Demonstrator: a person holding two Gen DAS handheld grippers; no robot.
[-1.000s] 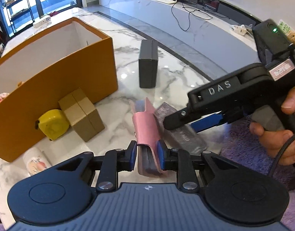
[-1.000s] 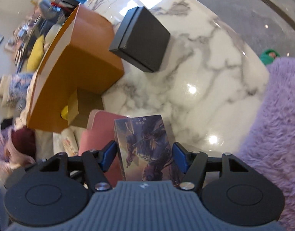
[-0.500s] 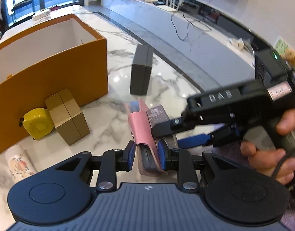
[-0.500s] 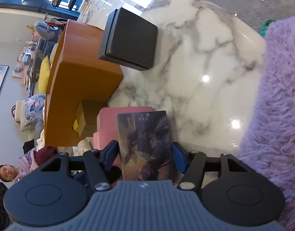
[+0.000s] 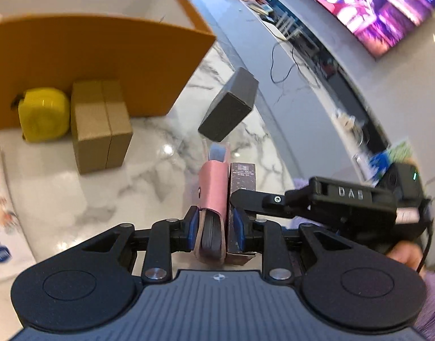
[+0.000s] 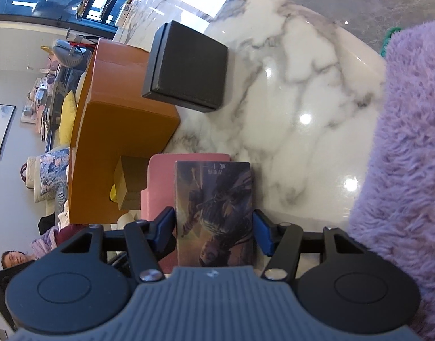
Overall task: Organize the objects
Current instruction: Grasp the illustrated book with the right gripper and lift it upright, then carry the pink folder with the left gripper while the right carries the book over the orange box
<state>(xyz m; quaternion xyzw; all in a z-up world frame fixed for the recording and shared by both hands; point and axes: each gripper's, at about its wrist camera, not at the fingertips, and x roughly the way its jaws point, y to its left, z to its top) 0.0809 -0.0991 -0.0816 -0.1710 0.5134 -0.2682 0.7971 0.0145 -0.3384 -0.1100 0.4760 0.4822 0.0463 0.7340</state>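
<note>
Nearest the left wrist camera, the left gripper [image 5: 214, 228] is clamped on a pink wallet [image 5: 213, 190] — a soft, leather-like case with rounded edges and a dark stack of pages or cards showing at its open end. It appears lifted off the marble table [image 5: 149, 153]. Pressed against its side stands a printed card box [image 6: 214, 213], glossy, flat and rectangular, with dark artwork on its face. The right gripper [image 6: 214, 228] straddles this box with its blue pads at either edge; whether the pads truly press on it cannot be told.

The sorting is judged to be at an early stage: the two flat items are being brought side by side, and nothing can be seen inside the orange box [image 5: 104, 51].

Farther on, a small kraft carton [image 5: 101, 125] with a taped seam and a rounded yellow tape measure [image 5: 43, 113] rest against the orange box's outer wall — stiff, smooth cardboard, white inside. Beyond, a matte black box [image 5: 228, 110] stands on edge on the polished, veined marble. These items remain unsorted.
</note>
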